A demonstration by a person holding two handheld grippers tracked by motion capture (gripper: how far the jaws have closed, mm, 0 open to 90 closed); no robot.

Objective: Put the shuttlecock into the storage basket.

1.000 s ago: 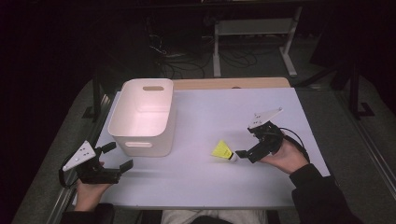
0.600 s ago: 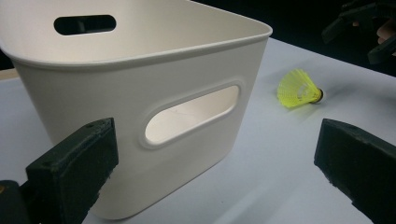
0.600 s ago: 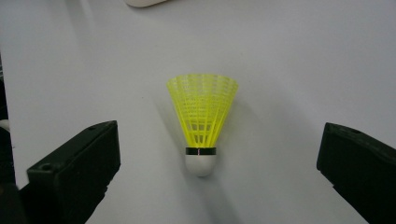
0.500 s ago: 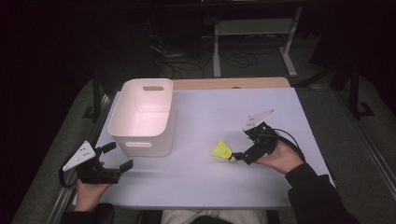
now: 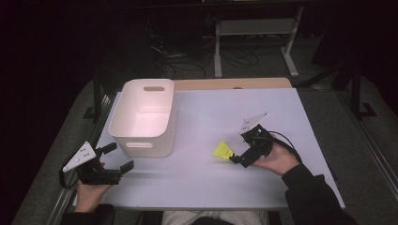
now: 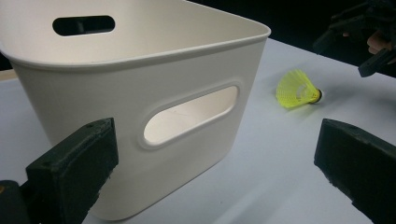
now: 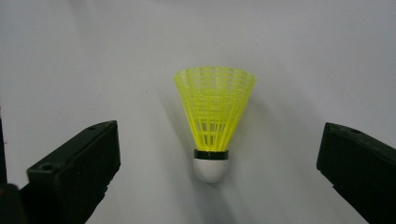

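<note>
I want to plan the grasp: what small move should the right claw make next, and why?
Probably ease the right claw forward a little, then close. Its jaws stand open on either side of the yellow shuttlecock, whose white cork points toward the claw, and neither jaw touches it yet.

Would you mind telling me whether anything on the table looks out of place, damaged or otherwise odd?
Nothing stands out. The yellow shuttlecock lies intact on its side on the table, between the open jaws of the right gripper. The white bin stands upright and looks undamaged.
</note>
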